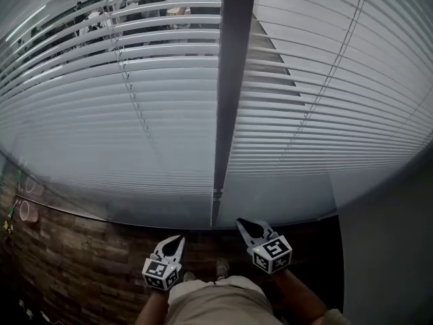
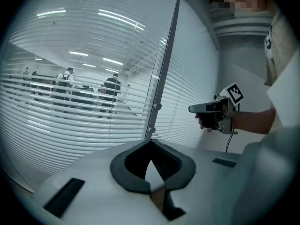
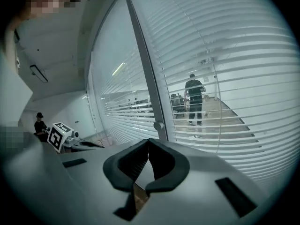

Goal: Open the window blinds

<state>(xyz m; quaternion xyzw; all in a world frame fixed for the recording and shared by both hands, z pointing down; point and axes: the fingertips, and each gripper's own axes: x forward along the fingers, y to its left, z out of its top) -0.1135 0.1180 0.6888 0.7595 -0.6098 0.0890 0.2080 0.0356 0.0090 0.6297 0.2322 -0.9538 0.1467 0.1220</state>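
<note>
Window blinds (image 1: 101, 114) are hanging at twelve o'clock, well apart from left gripper (image 1: 180, 238) and right gripper (image 1: 240, 223); both are pointing there, jaws pressed together on nothing; slats are looking thin, light and easily bent, so the small knob (image 3: 158, 125) on the frame post (image 1: 233, 80) is probably offering the firmer hold.

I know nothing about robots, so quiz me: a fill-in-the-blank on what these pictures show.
The left gripper and right gripper both have jaws ____, holding nothing.
The frame post separates ____ blinds.
Through the slats, ____ are visible in the room beyond.
Missing words: shut; two; people.
</note>
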